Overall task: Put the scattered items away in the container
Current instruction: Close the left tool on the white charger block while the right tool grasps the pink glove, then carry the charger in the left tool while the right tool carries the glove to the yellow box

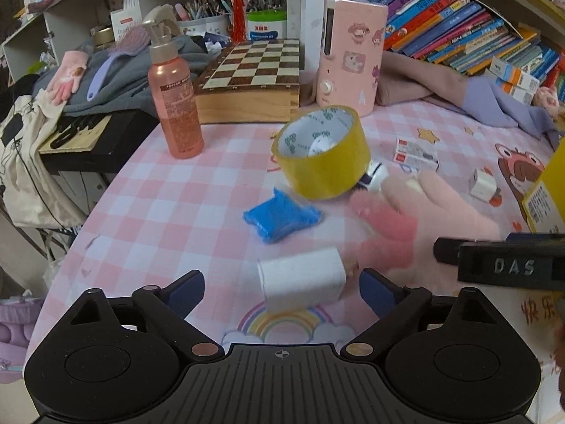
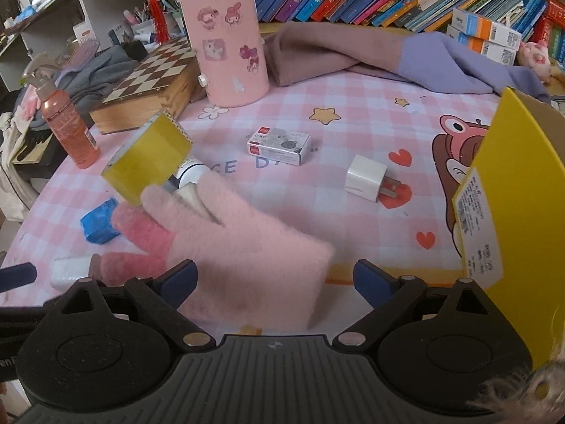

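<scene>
Right claw is spread wide over the pink glove at bottom middle – nothing pinched. Glove's soft & light, so grab the cuff. Left claw spread too, w/ white block between.

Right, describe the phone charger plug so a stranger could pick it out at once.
Start at the tall yellow box on the right edge of the pink checked cloth. Just left of the box lies the white charger cube, apart from everything else. Unlike the printed carton further back, it is plain white, with metal prongs sticking out over a red heart.
</scene>
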`<action>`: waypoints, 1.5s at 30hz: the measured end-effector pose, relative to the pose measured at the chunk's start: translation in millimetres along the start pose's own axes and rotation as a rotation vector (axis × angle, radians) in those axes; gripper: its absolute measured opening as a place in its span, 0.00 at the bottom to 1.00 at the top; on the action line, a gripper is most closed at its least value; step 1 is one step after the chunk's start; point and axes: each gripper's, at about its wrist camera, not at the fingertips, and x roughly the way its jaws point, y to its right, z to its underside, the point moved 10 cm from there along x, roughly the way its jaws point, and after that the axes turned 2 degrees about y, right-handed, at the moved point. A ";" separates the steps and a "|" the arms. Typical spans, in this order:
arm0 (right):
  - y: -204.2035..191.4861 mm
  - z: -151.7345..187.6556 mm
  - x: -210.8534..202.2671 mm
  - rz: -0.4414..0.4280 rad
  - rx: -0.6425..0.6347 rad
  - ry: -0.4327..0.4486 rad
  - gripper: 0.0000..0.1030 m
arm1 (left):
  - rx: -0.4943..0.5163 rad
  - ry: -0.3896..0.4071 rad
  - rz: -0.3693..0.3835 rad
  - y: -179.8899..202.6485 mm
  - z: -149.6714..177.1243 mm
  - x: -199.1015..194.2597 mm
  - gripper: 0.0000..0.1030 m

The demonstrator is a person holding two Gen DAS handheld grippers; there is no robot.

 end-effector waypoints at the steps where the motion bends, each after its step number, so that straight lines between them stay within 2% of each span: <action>1: 0.4 -0.1 2.0 -0.003 0.002 -0.006 0.92 | -0.002 -0.002 0.002 0.9 -0.8 1.7 0.88; 5: 2.8 1.6 9.8 -0.011 0.017 -0.032 0.85 | -0.022 -0.025 0.012 2.0 0.6 9.4 0.79; 6: 3.4 2.0 11.2 -0.010 0.017 -0.037 0.82 | -0.033 -0.030 0.016 1.3 1.4 11.0 0.71; 9: 4.5 2.2 11.9 -0.008 0.011 -0.040 0.65 | -0.065 -0.035 0.041 0.1 2.4 13.0 0.54; 11: 4.3 0.9 10.7 -0.012 0.005 -0.032 0.43 | -0.072 -0.030 0.039 -0.9 2.4 12.2 0.54; 14: 5.7 -0.4 8.5 -0.036 0.019 -0.025 0.28 | -0.087 -0.027 0.046 -2.7 3.0 10.8 0.53; 17: 5.5 -3.8 2.9 -0.049 0.018 -0.005 0.20 | -0.091 -0.016 0.046 -3.9 2.0 6.4 0.53; 34: 1.4 -20.2 -53.0 -0.069 -0.004 0.144 0.16 | -0.116 0.087 0.063 -11.1 -9.8 -36.1 0.53; 45: 4.1 -8.0 -97.7 -0.072 0.004 0.206 0.16 | -0.092 0.140 0.120 -1.6 -4.5 -74.1 0.53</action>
